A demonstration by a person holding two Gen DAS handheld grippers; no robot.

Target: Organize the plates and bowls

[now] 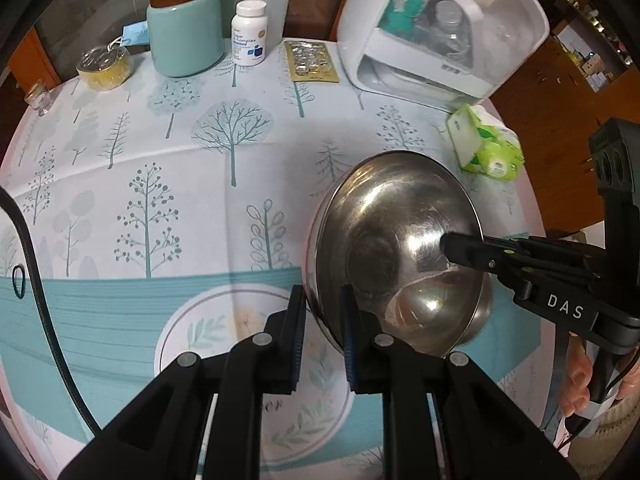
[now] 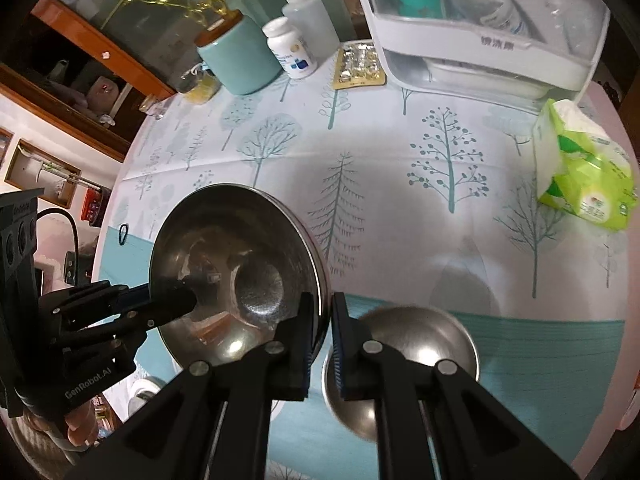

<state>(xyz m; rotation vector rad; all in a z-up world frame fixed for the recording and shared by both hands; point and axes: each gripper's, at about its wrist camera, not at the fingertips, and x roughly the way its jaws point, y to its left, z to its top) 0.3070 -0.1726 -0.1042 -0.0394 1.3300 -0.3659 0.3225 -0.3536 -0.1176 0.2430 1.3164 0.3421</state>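
While the left wrist view shows only one round stainless-steel bowl, tilted up on edge at the lower right of the frame over the tree-printed tablecloth, the right wrist view adds a second, smaller steel bowl lying dome-up on the teal band of the cloth, low and right of centre. In the right wrist view the tilted bowl sits at lower left, its hollow facing the camera. The smaller bowl is partly covered by the right gripper's own finger, and its near edge cannot be made out. The white countertop appliance is cut off at the top edge in both views, and the label on the white pill bottle is too small to read. The left gripper has its jaws closed to a narrow gap on the tilted bowl's rim, one pad outside the wall and one inside. The right gripper pinches the opposite rim the same way, its jaws nearly together. Each gripper also appears from the side in the other's view, one finger reaching into the bowl.
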